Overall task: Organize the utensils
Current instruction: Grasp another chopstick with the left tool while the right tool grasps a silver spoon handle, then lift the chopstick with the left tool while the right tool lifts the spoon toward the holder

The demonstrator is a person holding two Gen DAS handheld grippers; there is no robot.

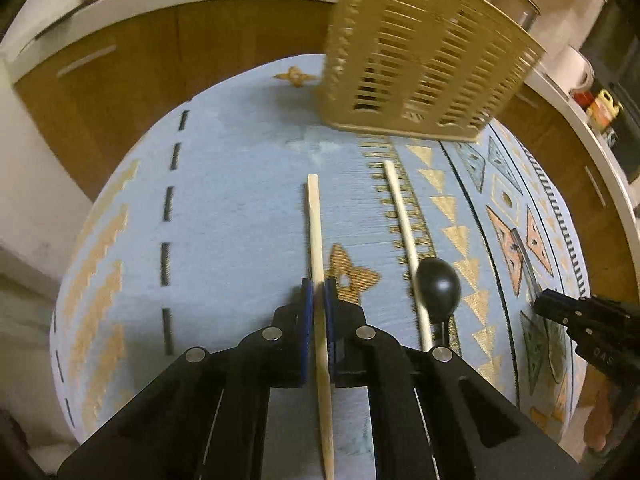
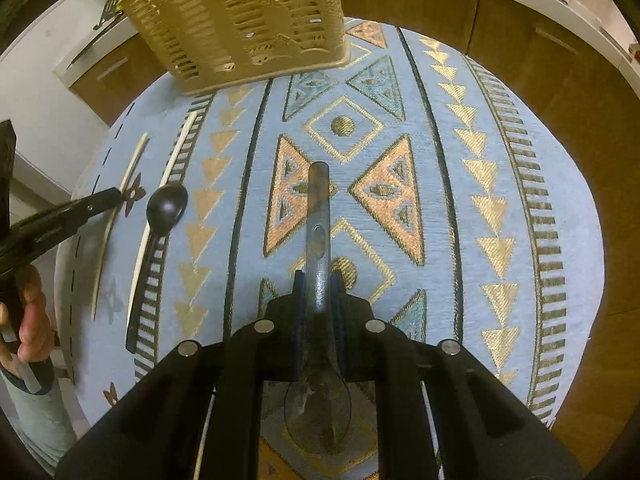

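Two claws are seen pinching utensils: a pale wooden chopstick [image 1: 318, 240] is clamped by the left gripper [image 1: 318, 292], a translucent grey plastic spoon [image 2: 319, 240] by the right gripper [image 2: 319, 284]. A slotted beige plastic basket [image 1: 420, 52] is seen at upper right of the left view, on the blue patterned cloth [image 1: 232, 200].

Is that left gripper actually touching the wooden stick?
Touching. In the left wrist view, the left gripper has both fingers pressed against the wooden stick, no gap either side.

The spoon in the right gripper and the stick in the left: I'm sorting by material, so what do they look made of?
The spoon looks like translucent smoky plastic: the cloth pattern shows through it. The stick looks like pale bare wood or bamboo, matte.
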